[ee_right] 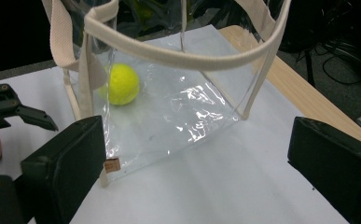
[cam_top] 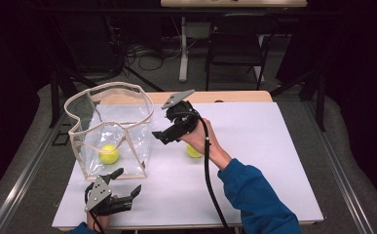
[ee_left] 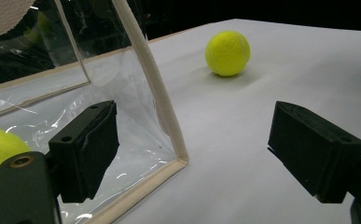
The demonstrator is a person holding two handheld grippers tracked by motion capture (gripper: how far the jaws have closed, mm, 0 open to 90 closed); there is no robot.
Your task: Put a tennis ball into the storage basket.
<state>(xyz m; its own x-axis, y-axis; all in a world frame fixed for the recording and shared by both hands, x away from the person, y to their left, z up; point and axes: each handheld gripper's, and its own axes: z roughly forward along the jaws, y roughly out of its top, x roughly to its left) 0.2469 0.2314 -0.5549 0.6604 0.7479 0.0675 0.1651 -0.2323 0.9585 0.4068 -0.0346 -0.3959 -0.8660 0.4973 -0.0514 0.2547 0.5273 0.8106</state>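
Note:
A clear plastic bag (cam_top: pixel 122 122) with beige trim stands open on the left of the white table (cam_top: pixel 254 141). One yellow tennis ball (cam_top: pixel 109 154) lies inside it. A second tennis ball (cam_top: pixel 193 151) rests on the table, half hidden behind the right hand. My right gripper (cam_top: pixel 160 136) hovers just right of the bag, jaws open and empty, pointing at the bag (ee_right: pixel 178 107) and the ball inside (ee_right: pixel 122 83). My left gripper (cam_top: pixel 126 181) rests low in front of the bag, open, with nothing between its jaws. Past the bag's corner (ee_left: pixel 171 126) it faces the loose ball (ee_left: pixel 228 52).
A black cable (cam_top: pixel 208 165) trails from the right gripper along the blue sleeve (cam_top: pixel 256 200). The table's wooden far edge (cam_top: pixel 215 96) shows beyond the white sheet. A folding chair (cam_top: pixel 237 44) and floor cables lie behind the table.

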